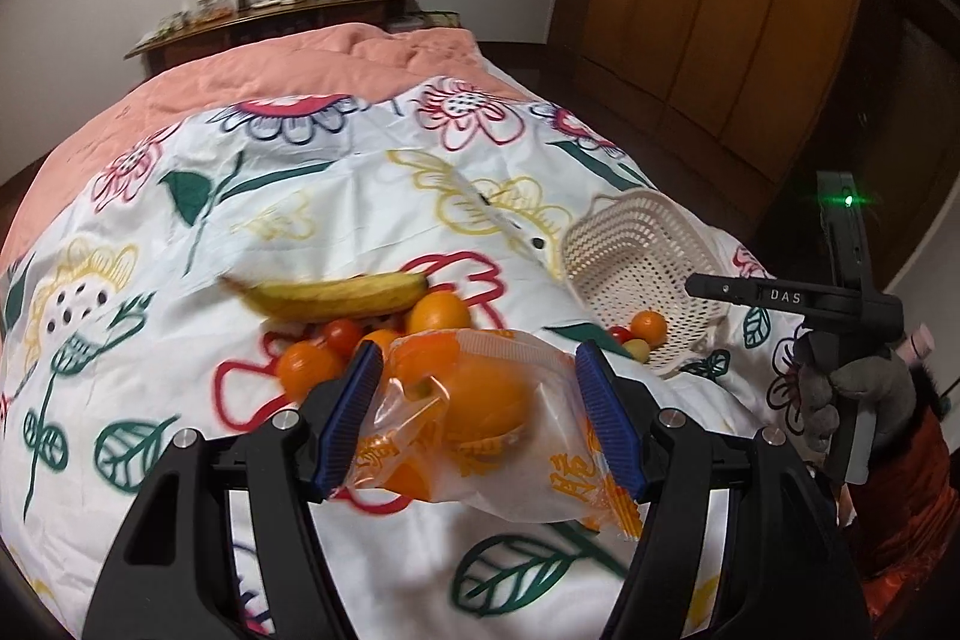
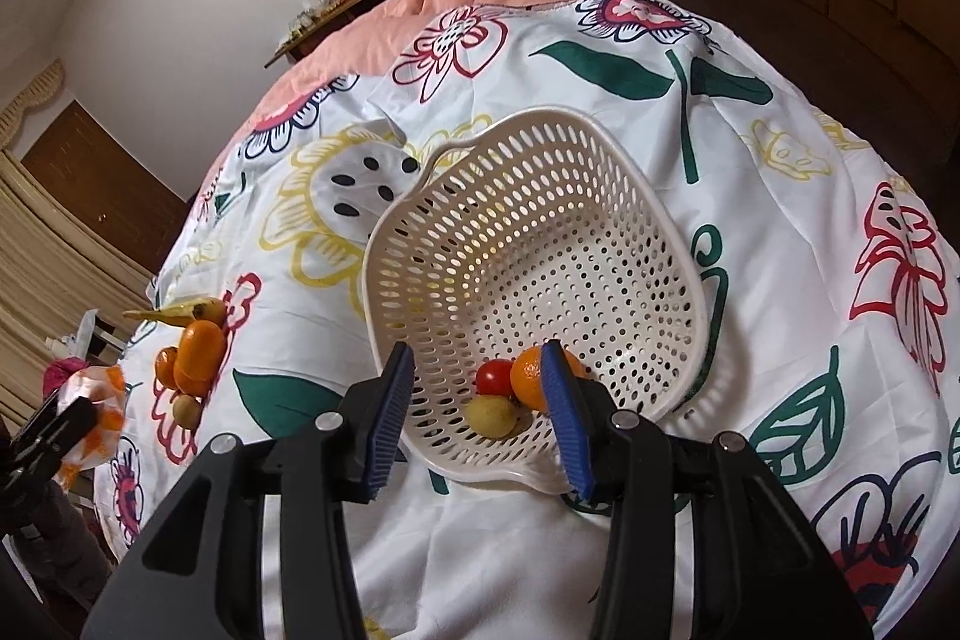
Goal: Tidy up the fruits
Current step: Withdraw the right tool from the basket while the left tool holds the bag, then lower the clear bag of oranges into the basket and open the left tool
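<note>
My left gripper is shut on a wrapped orange in a clear printed bag and holds it above the bedspread. Behind it lie a banana, several oranges and a tomato. To the right sits the white perforated basket, tilted. In the right wrist view my right gripper hangs open over the basket's near rim, its pads gripping nothing. Low in the basket are a mandarin, a tomato and a yellowish fruit. The left gripper and its bag show at the far left.
A white floral bedspread covers the bed, with a pink quilt further back. A wooden shelf with cups stands beyond it, and a wardrobe to the right. A gloved hand holds the right gripper's handle.
</note>
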A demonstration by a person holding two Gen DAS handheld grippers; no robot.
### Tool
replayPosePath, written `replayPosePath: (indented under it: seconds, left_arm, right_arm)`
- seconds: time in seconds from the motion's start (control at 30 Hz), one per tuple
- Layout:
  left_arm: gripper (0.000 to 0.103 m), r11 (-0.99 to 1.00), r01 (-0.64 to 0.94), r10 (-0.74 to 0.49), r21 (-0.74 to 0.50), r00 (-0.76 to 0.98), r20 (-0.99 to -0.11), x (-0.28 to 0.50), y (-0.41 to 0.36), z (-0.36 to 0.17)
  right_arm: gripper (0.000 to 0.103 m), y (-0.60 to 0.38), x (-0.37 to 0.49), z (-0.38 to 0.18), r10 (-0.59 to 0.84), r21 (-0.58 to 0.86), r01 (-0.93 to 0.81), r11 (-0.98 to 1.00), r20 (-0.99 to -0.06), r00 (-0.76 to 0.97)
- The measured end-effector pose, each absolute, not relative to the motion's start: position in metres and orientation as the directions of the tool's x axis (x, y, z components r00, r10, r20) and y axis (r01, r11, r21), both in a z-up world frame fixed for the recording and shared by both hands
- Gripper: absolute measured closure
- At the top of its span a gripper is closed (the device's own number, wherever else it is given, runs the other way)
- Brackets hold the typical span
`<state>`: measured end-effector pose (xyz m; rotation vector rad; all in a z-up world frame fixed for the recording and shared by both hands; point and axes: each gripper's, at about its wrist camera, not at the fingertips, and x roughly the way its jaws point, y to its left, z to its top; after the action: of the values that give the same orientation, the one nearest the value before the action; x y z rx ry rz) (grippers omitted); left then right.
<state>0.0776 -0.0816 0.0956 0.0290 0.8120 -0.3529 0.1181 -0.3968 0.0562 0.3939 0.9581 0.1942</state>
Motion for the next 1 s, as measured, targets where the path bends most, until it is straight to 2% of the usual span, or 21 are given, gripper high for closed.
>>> replayPosePath:
  seconds: [0.5,1.0]
  left_arm:
    - [0.035,0.875,0.480,-0.348,-0.060,0.540,-0.767,0.117,-0.178,0.083]
    - [0.035,0.858,0.511,-0.334,-0.056,0.471,-0.816,0.150,-0.225,0.059]
  right_arm:
    - [0.058,-0.424,0.112,0.057,0.330,0.443,0.045,0.895,-0.729,0.600]
    - [0.056,-0.431,0.110,0.054,0.328,0.451,0.057,0.891,-0.725,0.606]
